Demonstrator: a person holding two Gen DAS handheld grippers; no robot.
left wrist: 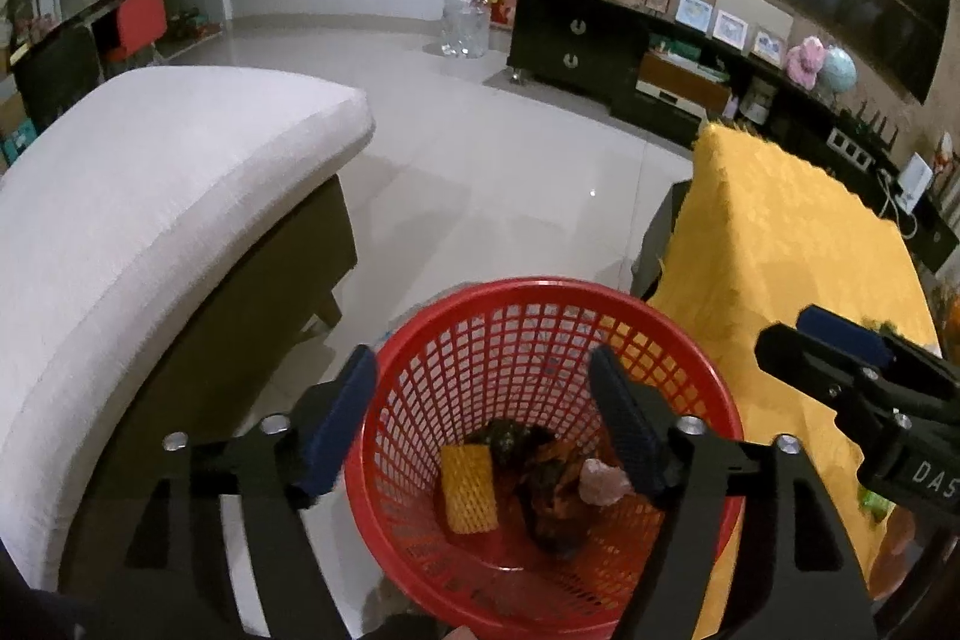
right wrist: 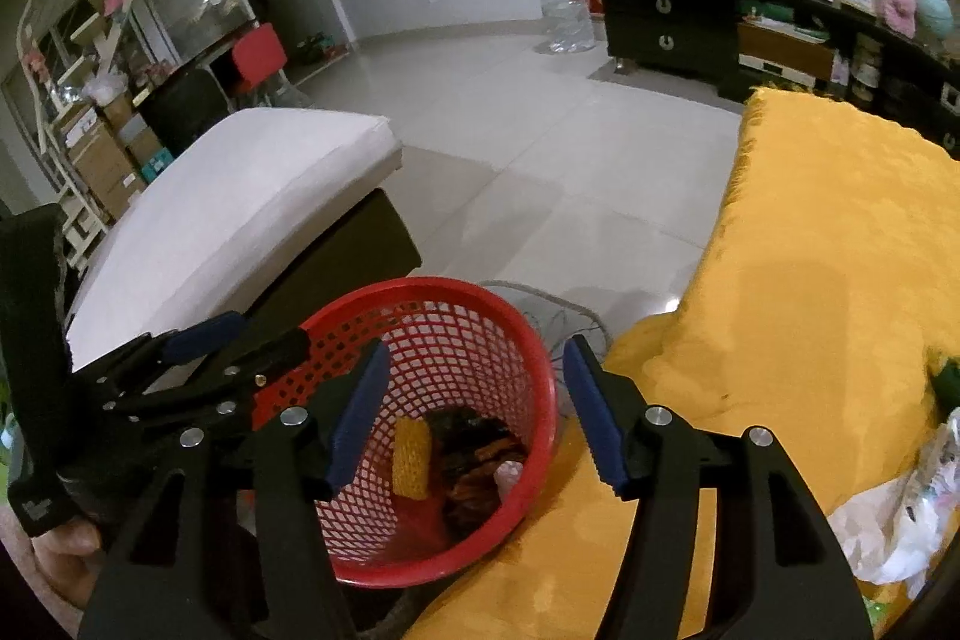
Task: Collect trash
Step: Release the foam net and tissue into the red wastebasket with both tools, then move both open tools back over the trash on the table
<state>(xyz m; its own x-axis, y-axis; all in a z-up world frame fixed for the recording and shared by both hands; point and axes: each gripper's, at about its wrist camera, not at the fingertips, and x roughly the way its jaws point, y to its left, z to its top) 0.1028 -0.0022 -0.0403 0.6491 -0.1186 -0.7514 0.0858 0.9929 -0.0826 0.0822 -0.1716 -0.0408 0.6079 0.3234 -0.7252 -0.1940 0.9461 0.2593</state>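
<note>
Here, the left gripper [left wrist: 483, 424] and the right gripper [right wrist: 474, 415] are both held with jaws apart and nothing between them, above the red basket [left wrist: 690, 370]. Inside it (at the bottom) 1 yellow foam net [left wrist: 469, 490] is seen beside dark scraps [left wrist: 549, 490].

White cushioned seat [left wrist: 150, 196], yellow tablecloth [left wrist: 798, 244], clear water jug [left wrist: 465, 16] beside black cabinet [left wrist: 570, 34]

Black claws [left wrist: 480, 418] w/ blue ribbed pads [left wrist: 339, 430], silver screws [left wrist: 273, 424], white lettering.
</note>
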